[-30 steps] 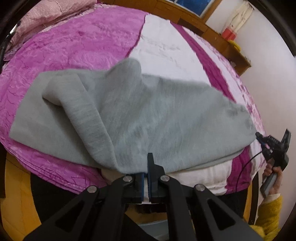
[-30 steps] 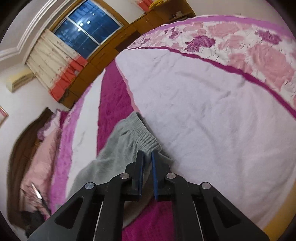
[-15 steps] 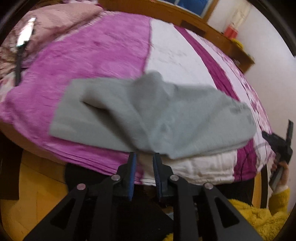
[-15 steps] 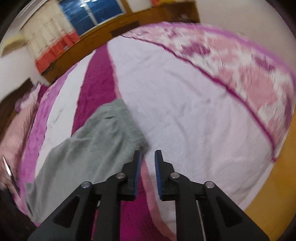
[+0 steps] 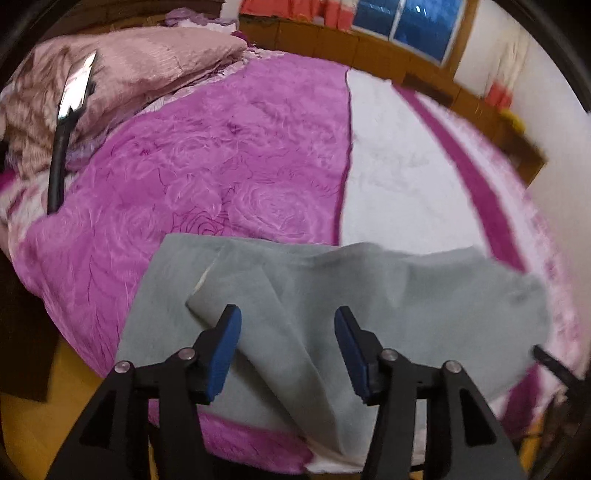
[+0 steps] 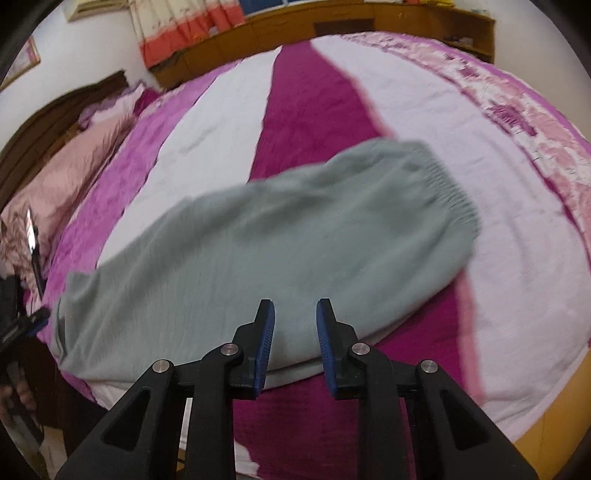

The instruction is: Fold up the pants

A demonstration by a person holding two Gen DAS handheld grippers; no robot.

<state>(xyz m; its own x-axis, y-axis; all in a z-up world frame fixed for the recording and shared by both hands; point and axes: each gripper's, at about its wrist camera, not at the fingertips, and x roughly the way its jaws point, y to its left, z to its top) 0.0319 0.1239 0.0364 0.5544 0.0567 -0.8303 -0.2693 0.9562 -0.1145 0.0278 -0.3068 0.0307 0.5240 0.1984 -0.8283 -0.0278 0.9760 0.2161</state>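
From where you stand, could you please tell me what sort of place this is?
Most likely a home bedroom. A wide bed under a magenta and white blanket fills both views, a pink pillow lies at its head, and a curtained window sits above wooden cabinets. Grey pants lie on the bed.

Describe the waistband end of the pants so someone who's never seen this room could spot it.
Start at the big bed with purple and white stripes. The grey pants lie along its near edge. The waistband is the gathered, ribbed elastic end on the white stripe, the only puckered edge.
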